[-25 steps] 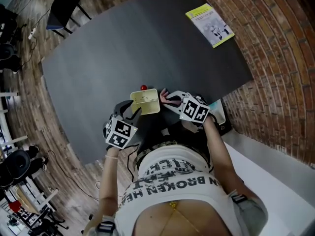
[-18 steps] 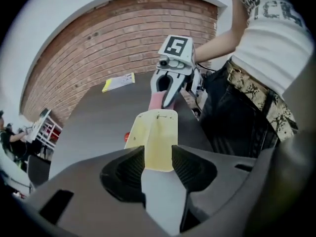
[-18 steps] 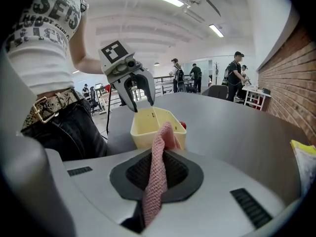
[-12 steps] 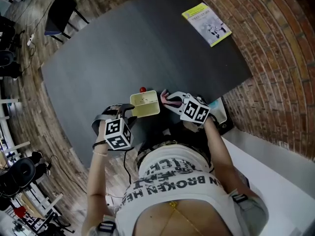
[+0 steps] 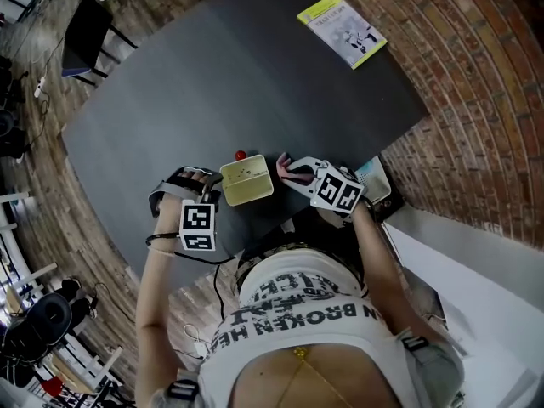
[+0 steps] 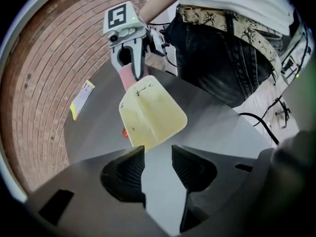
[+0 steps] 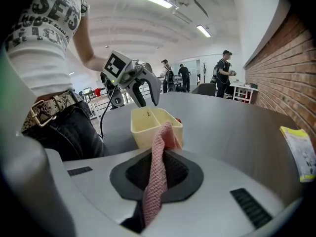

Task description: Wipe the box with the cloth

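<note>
The yellow two-compartment box (image 5: 247, 181) (image 6: 153, 113) (image 7: 155, 127) stands on the dark table (image 5: 212, 83) near its front edge. My right gripper (image 5: 289, 170) (image 7: 158, 174) is shut on the pink cloth (image 5: 294, 173) (image 7: 158, 177), whose free end hangs at the box's right side; whether it touches the box I cannot tell. My left gripper (image 5: 211, 195) (image 6: 158, 164) points down just left of the box. Its jaws have just been opening, and only bare table shows between them.
A small red object (image 5: 240, 155) (image 6: 125, 132) lies just behind the box. A yellow-edged booklet (image 5: 342, 30) (image 7: 301, 152) lies at the table's far right. Brick floor surrounds the table, with chairs (image 5: 89, 24) at the back left. People stand far off in the right gripper view.
My left gripper has come off the box's near left corner, rolled over and moved left. The box now rests flat on the table. The right gripper has kept still with the cloth.
</note>
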The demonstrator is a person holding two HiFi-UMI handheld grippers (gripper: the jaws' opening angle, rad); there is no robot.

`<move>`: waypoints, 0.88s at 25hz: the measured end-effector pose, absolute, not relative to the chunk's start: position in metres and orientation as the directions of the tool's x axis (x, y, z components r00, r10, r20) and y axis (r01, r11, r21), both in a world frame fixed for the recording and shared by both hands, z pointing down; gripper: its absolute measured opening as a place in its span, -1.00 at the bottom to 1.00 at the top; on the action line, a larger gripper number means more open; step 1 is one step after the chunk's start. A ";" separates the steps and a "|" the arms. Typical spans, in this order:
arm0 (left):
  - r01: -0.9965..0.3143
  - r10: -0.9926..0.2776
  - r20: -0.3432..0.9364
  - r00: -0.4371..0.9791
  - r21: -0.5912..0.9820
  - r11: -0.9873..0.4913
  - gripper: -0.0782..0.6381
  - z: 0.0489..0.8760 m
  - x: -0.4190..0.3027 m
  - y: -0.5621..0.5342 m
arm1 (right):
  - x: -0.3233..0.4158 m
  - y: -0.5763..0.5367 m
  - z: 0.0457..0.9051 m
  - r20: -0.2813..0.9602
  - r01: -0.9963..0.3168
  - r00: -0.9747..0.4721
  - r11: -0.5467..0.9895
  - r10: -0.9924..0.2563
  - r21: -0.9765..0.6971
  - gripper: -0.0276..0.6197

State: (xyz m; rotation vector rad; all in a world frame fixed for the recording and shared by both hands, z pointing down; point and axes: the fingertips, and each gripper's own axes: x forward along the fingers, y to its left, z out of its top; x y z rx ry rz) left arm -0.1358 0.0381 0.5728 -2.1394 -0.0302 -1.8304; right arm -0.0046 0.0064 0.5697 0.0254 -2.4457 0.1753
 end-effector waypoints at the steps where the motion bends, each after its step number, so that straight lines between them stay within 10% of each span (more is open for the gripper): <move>1: 0.260 -0.181 0.967 0.182 -0.225 -0.939 -0.35 0.575 -0.132 0.039 | -0.004 0.008 0.571 0.634 -0.072 -0.773 0.990 0.023 -0.123 -0.86; 22: 0.137 -0.158 0.969 0.188 -0.185 -0.973 -0.42 0.590 -0.101 0.037 | 0.016 -0.013 0.579 0.683 -0.193 -0.722 0.980 -0.109 -0.048 -0.86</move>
